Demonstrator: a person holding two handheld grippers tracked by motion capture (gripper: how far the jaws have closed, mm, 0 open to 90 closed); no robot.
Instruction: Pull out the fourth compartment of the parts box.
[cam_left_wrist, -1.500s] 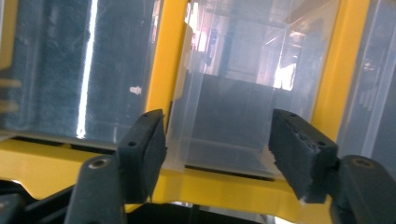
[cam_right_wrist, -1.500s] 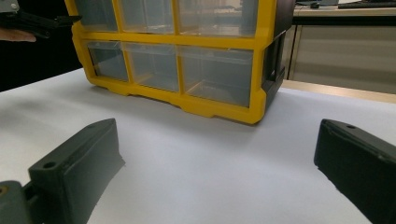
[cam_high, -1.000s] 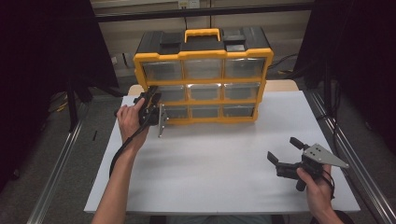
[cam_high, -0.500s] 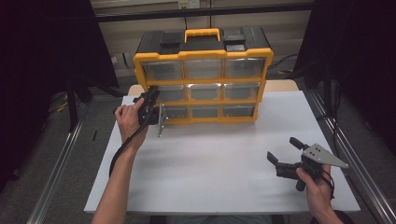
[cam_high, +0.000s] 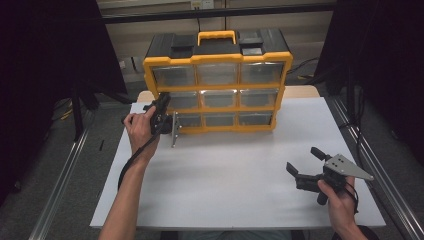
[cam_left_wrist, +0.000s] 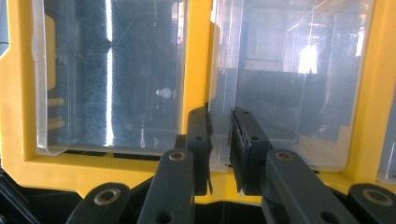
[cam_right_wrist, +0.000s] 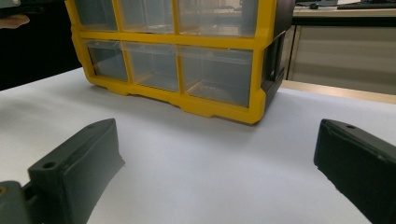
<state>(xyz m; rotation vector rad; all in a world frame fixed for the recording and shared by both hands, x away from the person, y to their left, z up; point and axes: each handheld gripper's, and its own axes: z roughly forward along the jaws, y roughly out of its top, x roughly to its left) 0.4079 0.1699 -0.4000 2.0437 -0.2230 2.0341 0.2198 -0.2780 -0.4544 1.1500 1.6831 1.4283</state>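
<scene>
Yellow plastic frames the drawer cabinet (cam_high: 218, 82) that stands at the far middle of your white bench (cam_high: 235, 192), its black top carrying a yellow handle (cam_high: 216, 36) and its front split into three rows of three clear drawers. No brand, label or writing can be read on it in any view. Your left tool (cam_high: 166, 111) is up against the cabinet's lower left front, and in the left gripper view its jaws are drawn close on the thin clear edge of a drawer (cam_left_wrist: 285, 88), just beside the yellow upright between two drawers; whether the pads (cam_left_wrist: 244, 140) actually press the plastic, you cannot tell. Your right tool (cam_high: 306, 164) rests low over the near right of the bench, well apart from the cabinet, jaws spread wide with nothing between them, the cabinet's right corner ahead of it.
</scene>
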